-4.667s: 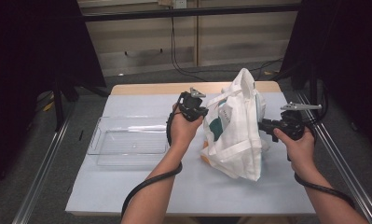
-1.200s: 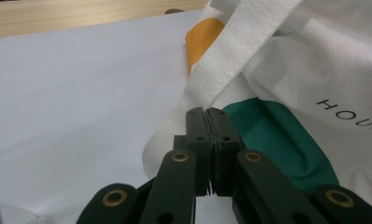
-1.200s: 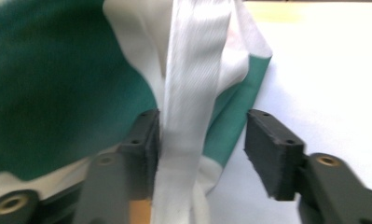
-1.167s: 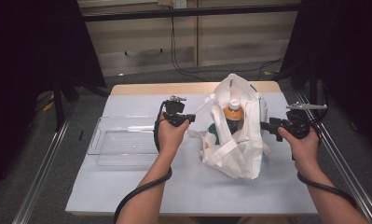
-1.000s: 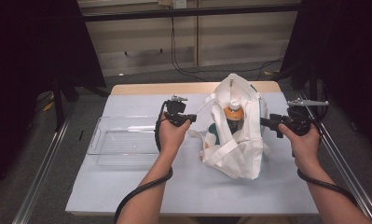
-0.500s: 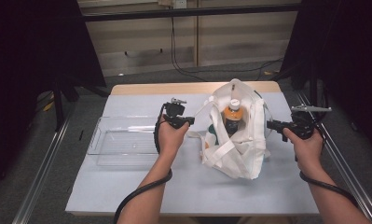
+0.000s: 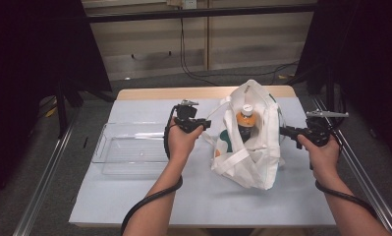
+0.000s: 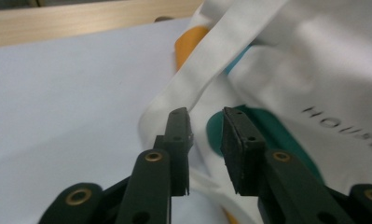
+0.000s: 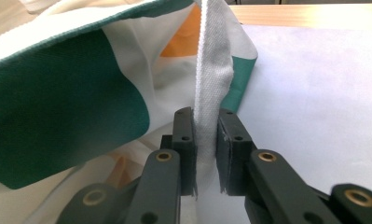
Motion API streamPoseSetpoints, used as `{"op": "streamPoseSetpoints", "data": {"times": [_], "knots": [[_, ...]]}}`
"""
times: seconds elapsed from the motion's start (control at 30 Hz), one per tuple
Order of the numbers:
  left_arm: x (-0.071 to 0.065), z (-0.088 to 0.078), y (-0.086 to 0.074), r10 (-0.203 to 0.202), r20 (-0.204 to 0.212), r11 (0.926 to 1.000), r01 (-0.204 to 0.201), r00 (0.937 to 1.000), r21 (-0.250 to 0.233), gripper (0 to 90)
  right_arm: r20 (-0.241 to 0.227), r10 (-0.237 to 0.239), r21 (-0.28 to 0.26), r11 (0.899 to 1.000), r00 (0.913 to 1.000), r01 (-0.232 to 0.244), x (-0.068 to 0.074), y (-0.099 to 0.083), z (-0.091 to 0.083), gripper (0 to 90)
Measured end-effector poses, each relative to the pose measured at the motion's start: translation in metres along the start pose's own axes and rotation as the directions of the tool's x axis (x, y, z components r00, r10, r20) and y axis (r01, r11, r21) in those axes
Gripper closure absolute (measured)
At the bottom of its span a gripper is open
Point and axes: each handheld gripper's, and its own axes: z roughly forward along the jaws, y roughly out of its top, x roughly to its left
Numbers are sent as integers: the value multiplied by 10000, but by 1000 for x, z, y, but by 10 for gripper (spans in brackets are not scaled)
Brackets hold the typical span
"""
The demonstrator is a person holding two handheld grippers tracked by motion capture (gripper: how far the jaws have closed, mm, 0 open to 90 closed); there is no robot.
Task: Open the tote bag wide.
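Canvas tote bag sits at about 3 o'clock of the desk's middle, slumped open, with a bottle standing inside it, white cap up and orange label showing. My left hand-held gripper is at the bag's 9 o'clock side; its jaws have just been opening and now stand apart with a clear gap, the bag's left strap lying just beyond the tips, not pinched. In the left gripper view the fabric with its teal patch and dark lettering lies behind the jaws. My right hand-held gripper is at the bag's 3 o'clock side, clamped on the right strap: in the right gripper view the white webbing runs straight up from between the pads, which press on it from both sides. A clear plastic tray rests on the desk at 9 o'clock of my left hand, near it but apart from the bag.
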Motion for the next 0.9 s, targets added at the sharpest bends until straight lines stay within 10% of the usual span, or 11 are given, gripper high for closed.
{"op": "streamPoseSetpoints", "data": {"times": [0.2, 0.47, 0.67, 0.9], "knots": [[-9, -1, 19, 467, -81, 9971, -471, 9989, -594, 545, -37, -80, 9, 10000, 10000, 80, 5, 4, 1, 795], [-22, 13, 36, 1445, 19, 9887, -1443, 9895, -411, 582, -26, -176, 99, 9998, 9998, 176, 7, 7, 1, 795], [-24, 17, 37, 1227, 194, 9922, -1222, 9923, -234, 843, -4, -166, 118, 9998, 9999, 166, 7, 8, 1, 794], [-13, 12, 26, 674, 46, 9977, -674, 9977, 25, 884, 82, -126, 156, 9998, 9999, 125, 4, 5, 1, 796]]}}
